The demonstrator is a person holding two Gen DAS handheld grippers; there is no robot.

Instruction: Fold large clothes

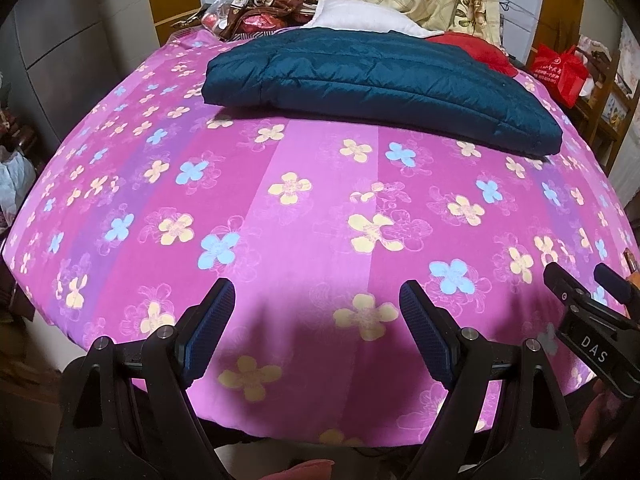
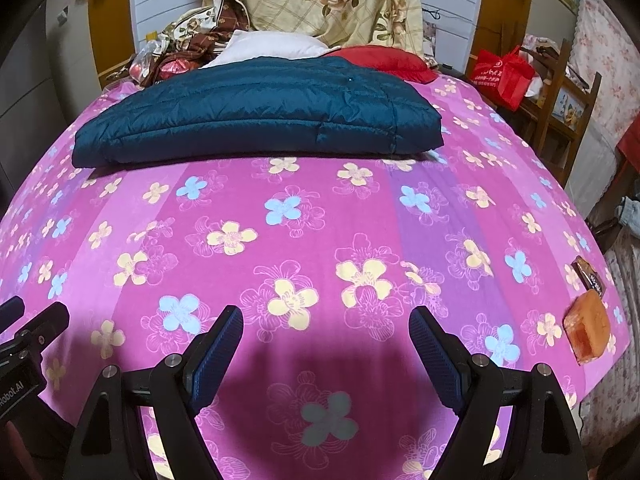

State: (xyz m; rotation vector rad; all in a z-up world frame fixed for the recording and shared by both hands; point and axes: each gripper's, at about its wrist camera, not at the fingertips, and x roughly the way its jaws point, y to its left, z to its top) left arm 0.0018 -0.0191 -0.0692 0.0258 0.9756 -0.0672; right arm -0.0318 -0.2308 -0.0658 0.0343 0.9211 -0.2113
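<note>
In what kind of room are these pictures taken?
Most likely a bedroom in a home. A bed with a pink flower-printed sheet fills both views, a folded dark teal quilted jacket lies on it, and a white pillow and a beige rose-patterned quilt are piled at its far end.

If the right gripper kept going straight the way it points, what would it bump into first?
Probably the pink flowery sheet: the open right gripper points down at bare bed, short of the blue jacket.
</note>
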